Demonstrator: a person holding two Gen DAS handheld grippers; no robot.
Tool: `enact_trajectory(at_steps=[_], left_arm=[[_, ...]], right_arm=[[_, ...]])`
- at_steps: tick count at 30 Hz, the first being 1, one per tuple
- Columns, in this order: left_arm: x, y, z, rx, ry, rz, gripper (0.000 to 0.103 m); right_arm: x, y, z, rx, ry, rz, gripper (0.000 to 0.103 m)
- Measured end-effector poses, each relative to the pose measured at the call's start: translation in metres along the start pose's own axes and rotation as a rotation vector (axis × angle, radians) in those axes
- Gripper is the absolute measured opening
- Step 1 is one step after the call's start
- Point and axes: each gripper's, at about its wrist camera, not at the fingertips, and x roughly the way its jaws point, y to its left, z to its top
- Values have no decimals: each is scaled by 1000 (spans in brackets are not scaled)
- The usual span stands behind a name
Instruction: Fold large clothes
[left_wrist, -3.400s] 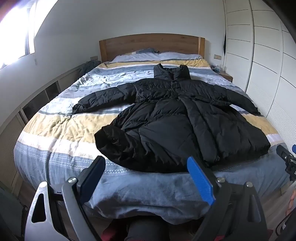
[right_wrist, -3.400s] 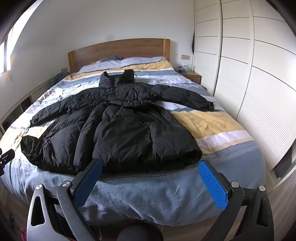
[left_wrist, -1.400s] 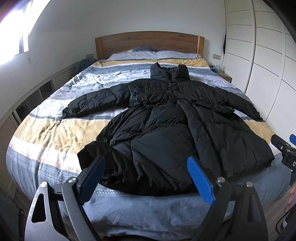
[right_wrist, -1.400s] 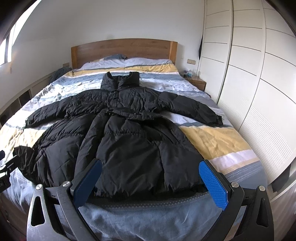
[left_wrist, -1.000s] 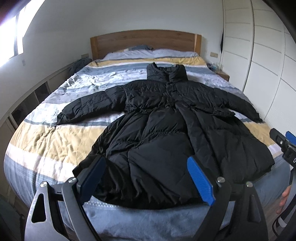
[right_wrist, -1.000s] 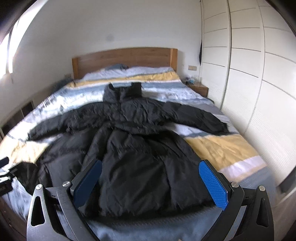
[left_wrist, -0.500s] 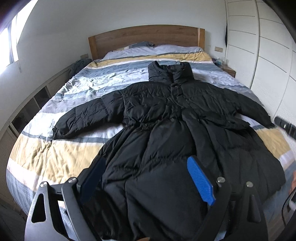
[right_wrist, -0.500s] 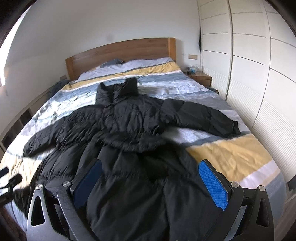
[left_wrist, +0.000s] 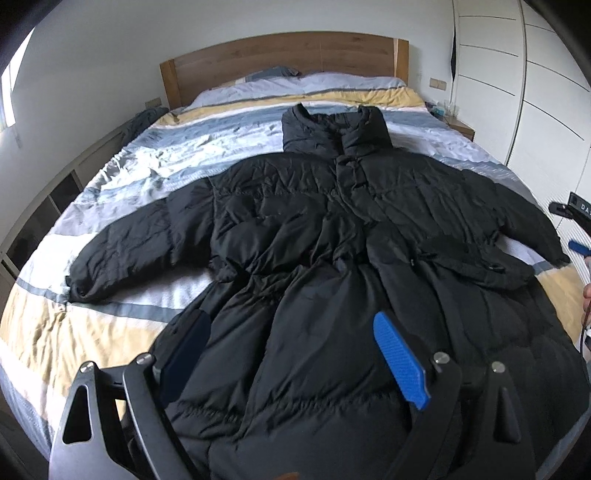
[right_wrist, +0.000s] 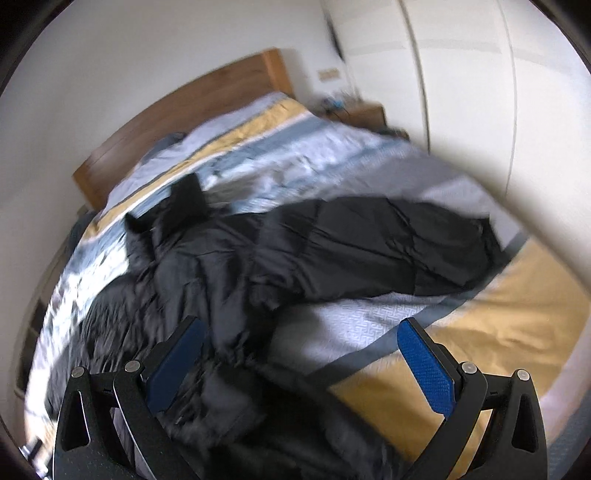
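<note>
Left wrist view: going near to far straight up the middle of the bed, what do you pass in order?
Left gripper, open over the hem → black puffer coat → its collar → striped duvet → pillows → wooden headboard.

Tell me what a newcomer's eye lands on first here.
A big black puffer coat lies spread flat on the striped bed, collar toward the wooden headboard, sleeves out to both sides. In front, the left hand-held gripper hangs open over the coat's lower part. The right hand-held gripper, also open, faces the right sleeve in a blurred view.
</note>
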Motion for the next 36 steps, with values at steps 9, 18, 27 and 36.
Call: enact_trajectory(at_steps=[9, 18, 27, 36], left_arm=[[61, 1, -8, -44, 106, -38, 90], [80, 2, -12, -59, 113, -62, 90], [75, 5, -12, -57, 112, -60, 90], [50, 29, -8, -94, 89, -22, 90]], right_arm=[[75, -109, 10, 353, 84, 59, 100], [115, -172, 11, 716, 6, 197, 57], [105, -168, 30, 676, -131, 219, 10], [45, -62, 84, 255, -193, 283, 7]])
